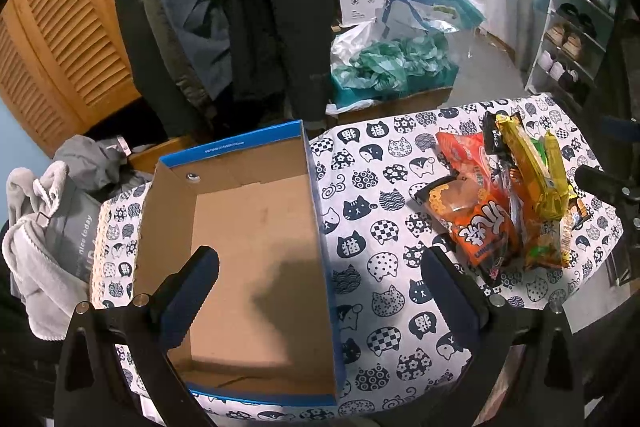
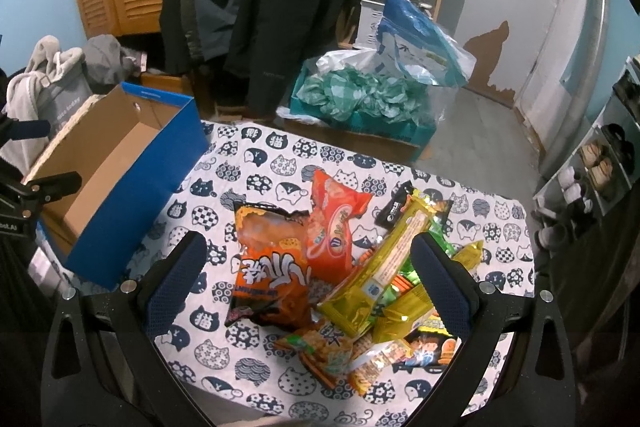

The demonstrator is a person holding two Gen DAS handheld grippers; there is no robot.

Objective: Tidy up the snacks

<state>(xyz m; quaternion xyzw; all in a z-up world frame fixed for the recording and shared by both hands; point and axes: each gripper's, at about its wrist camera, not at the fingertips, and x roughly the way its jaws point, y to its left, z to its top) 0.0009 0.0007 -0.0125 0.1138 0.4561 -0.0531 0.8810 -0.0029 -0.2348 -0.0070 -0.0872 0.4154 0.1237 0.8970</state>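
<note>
hovering over the open cardboard box [image 1: 256, 251], the left hand-held gripper [image 1: 320, 267] has its jaws spread wide and holds nothing. the right hand-held gripper [image 2: 308, 259] is likewise wide open and empty, above the snack pile [image 2: 344, 267]. the pile lies on the cat-print desk [image 2: 260, 179], to the right of the blue-sided box and apart from it. beyond the desk, dark coats [image 1: 256, 7] hang beside a bin of green plastic bags [image 1: 392, 67].

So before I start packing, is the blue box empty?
Empty: the blue box shows only bare cardboard floor; the snack packets all lie on the tablecloth.
</note>
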